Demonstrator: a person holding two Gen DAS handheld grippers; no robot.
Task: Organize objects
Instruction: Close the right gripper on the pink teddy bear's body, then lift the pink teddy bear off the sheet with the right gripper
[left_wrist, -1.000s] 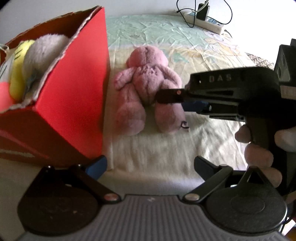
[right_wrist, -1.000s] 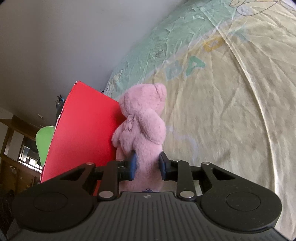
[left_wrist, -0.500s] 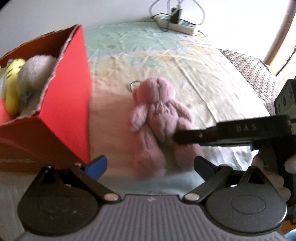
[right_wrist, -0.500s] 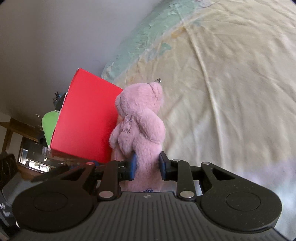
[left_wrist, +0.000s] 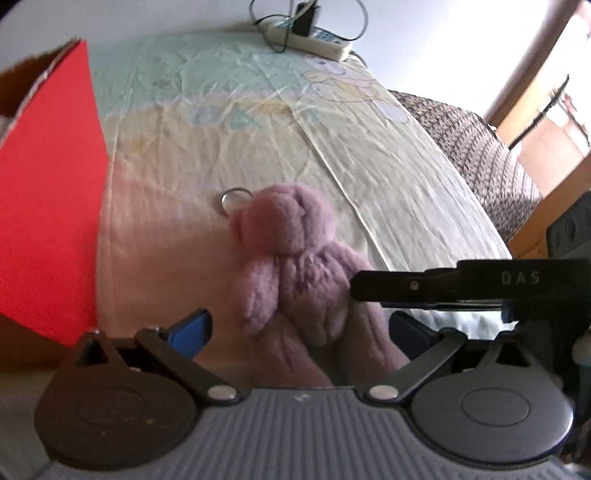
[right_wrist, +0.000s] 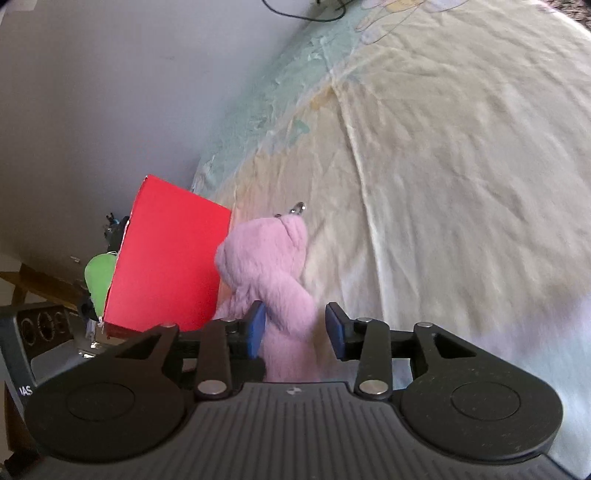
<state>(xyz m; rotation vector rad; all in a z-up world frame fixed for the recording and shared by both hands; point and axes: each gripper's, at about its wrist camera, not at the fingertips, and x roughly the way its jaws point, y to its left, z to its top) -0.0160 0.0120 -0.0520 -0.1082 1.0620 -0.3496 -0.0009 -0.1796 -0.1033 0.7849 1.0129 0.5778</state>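
A pink plush bear (left_wrist: 295, 273) with a metal key ring (left_wrist: 233, 197) lies on the bed sheet, right of a red cardboard box (left_wrist: 48, 206). My left gripper (left_wrist: 299, 328) is open, its blue-padded fingers on either side of the bear's legs. My right gripper (right_wrist: 295, 328) is open around the bear's lower body (right_wrist: 273, 280), pads apart from the plush. The right gripper's finger (left_wrist: 424, 288) reaches in from the right over the bear. The red box (right_wrist: 166, 258) stands left of the bear.
A white power strip (left_wrist: 310, 35) with cables lies at the far edge of the bed. A patterned blanket (left_wrist: 476, 162) covers the right side. A green object (right_wrist: 99, 273) shows behind the box.
My right gripper has opened and let go of the bear. My left gripper has moved closer, so the bear's legs now lie between its fingers. The box's contents have left the view.
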